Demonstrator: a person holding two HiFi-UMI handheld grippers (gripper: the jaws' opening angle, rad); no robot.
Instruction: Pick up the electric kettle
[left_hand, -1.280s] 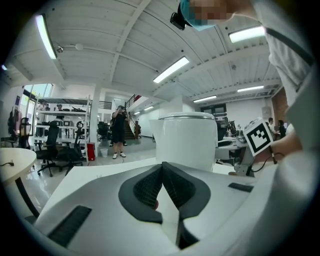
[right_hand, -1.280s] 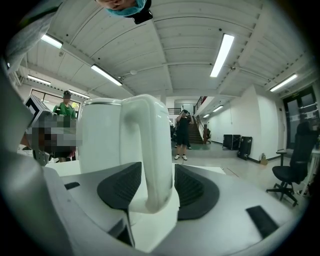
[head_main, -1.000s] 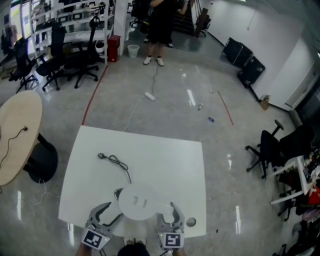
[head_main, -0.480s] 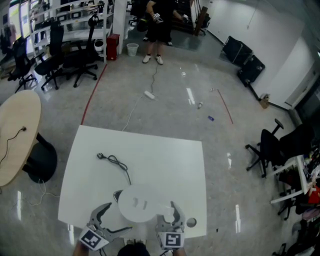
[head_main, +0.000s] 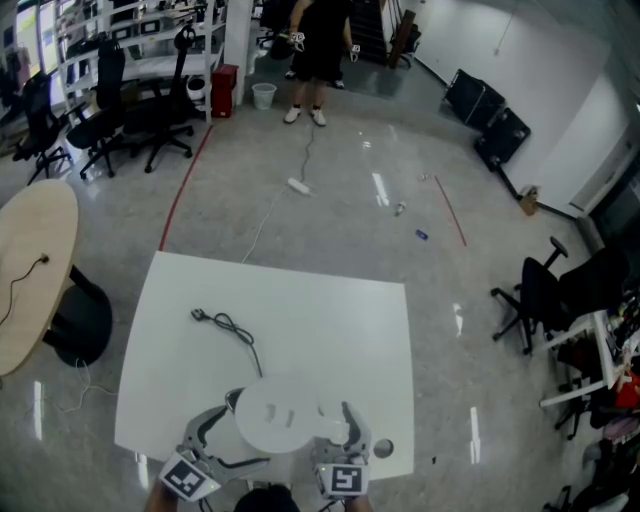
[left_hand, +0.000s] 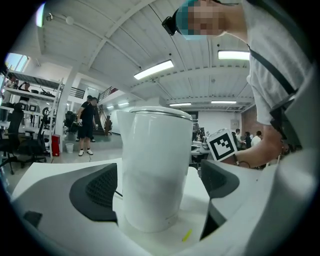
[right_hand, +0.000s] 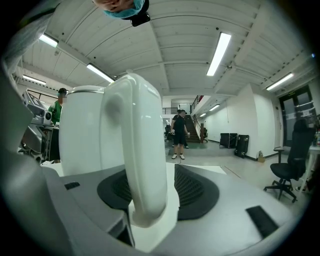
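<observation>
Opening left gripper (left_hand: 159, 187) wider than 1 sec ago, pads now standing clear of white electric kettle (head_main: 285, 412) body btwn them. Keeping right gripper (right_hand: 150, 192) spread w/ kettle handle (right_hand: 142, 150) btwn jaws, small gap showing. Leaving kettle unmoved at near edge of white table (head_main: 300, 300), w/ black power cord (head_main: 228, 324) lying beyond it.

Grey polished floor (head_main: 330, 200), white table (head_main: 330, 310), black office chairs (head_main: 535, 295)
</observation>
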